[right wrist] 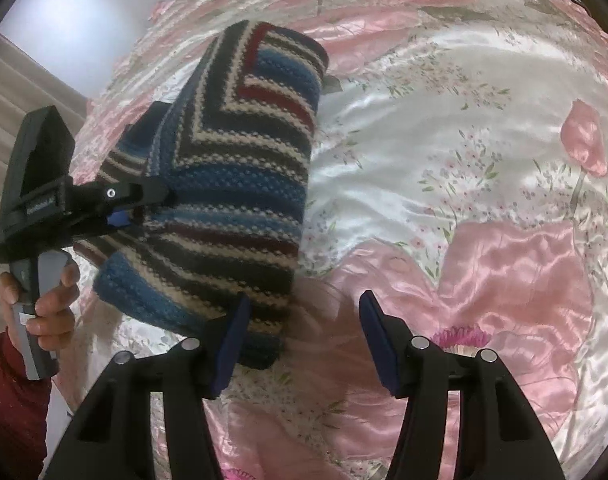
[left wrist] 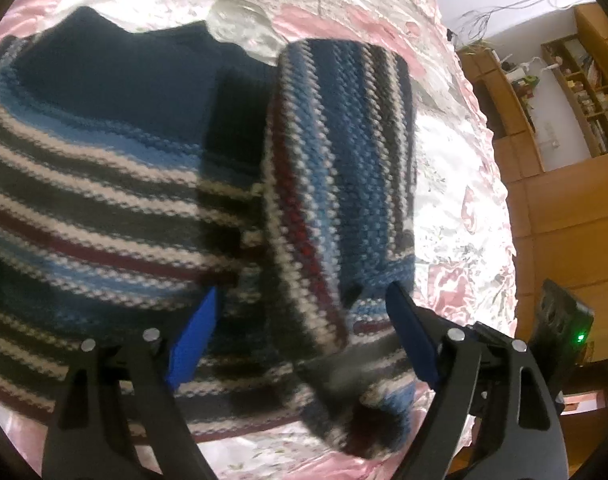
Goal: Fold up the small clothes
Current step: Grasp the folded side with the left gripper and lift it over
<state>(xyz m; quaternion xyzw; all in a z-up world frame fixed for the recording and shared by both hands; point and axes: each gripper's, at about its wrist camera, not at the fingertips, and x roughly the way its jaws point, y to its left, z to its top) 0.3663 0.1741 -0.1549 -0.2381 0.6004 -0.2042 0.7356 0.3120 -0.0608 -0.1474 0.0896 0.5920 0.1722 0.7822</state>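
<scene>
A glossy pink-and-white floral bedspread (right wrist: 463,152) carries a striped knit sweater (right wrist: 232,184), partly folded.

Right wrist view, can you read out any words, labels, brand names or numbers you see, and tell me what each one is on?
Pale lettering on the side of the black body of the left gripper: too blurred to read.
Small pale mark on the lower left corner of that same body: too small to read.
White tag on the grey handle in the person's hand: no legible text.
Striped knit sweater and floral satin bedspread: no writing visible.
</scene>
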